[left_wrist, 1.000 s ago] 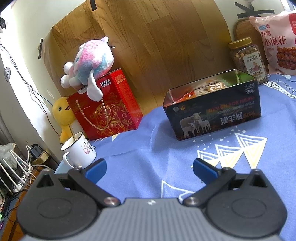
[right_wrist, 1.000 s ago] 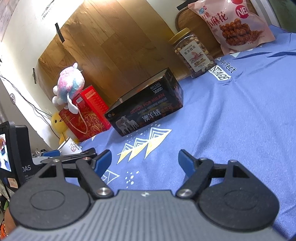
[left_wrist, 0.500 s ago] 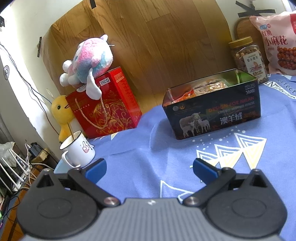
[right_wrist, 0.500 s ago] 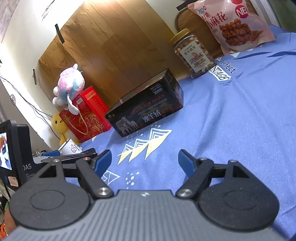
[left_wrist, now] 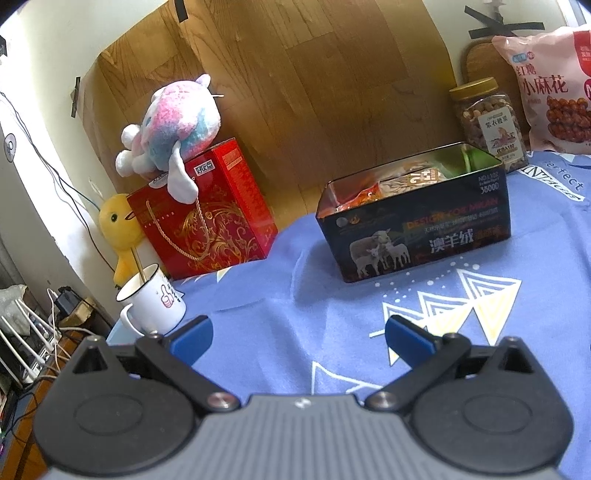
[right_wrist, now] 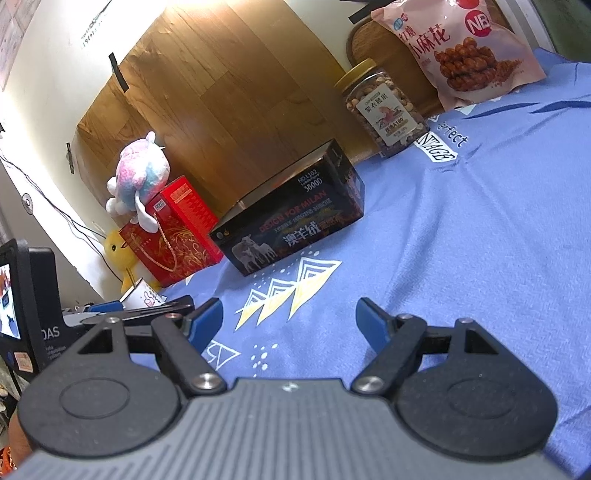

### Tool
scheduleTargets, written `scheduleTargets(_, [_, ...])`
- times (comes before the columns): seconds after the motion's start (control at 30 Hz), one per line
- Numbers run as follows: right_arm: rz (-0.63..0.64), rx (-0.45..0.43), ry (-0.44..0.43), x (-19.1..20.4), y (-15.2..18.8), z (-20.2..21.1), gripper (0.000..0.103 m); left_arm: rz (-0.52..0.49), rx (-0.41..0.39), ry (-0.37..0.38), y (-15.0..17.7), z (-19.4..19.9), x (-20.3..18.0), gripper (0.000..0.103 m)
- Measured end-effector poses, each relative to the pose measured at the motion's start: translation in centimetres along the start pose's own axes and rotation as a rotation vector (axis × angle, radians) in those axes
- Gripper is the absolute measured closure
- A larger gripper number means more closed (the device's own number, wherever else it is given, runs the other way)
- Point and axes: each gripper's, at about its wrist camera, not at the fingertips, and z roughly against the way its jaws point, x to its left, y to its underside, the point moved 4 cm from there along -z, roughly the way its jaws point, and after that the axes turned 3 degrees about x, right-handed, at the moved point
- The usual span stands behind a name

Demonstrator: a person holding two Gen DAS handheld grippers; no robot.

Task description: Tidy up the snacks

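Left wrist view: you are holding your left gripper [left_wrist: 297, 338] wide and empty, facing the snack-filled tin [left_wrist: 413, 225]; your right gripper [right_wrist: 290, 321] is gaping empty too.

A cream wall [left_wrist: 48, 74] fills the upper left, crossed by thin black cables [left_wrist: 55, 173]. A wood-grain panel [left_wrist: 295, 92] is taped against it with black tape [left_wrist: 180, 7]. The lower frame is covered by a blue printed cloth [left_wrist: 332, 295]. Bright light is cast along the wall top.
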Motion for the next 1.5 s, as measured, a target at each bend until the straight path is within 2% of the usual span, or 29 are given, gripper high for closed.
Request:
scheduleTargets(0.13, [0.006, 0.001, 0.001, 0.0, 0.1, 0.0, 0.022, 0.005, -0.01, 0.008, -0.2, 0.3, -0.2, 0.0])
scheduleTargets(0.37, [0.017, -0.003, 0.042, -0.3, 0.4, 0.6, 0.022, 0.007, -0.009, 0.115, -0.3, 0.4, -1.6, 0.0])
scheduleTargets(0.67, [0.02, 0.001, 0.058, -0.1, 0.6, 0.5, 0.022, 0.034, -0.003, 0.159, 0.1, 0.8, -1.3, 0.0])
scheduleTargets(1.1, [0.021, 0.011, 0.074, -0.3, 0.8, 0.0, 0.022, 0.032, 0.009, 0.18, 0.4, 0.4, -1.9, 0.0])
scheduleTargets(1.5, [0.023, 0.016, 0.073, -0.4, 0.9, -0.3, 0.022, 0.044, 0.036, 0.155, 0.6, -0.4, -1.4, 0.0])
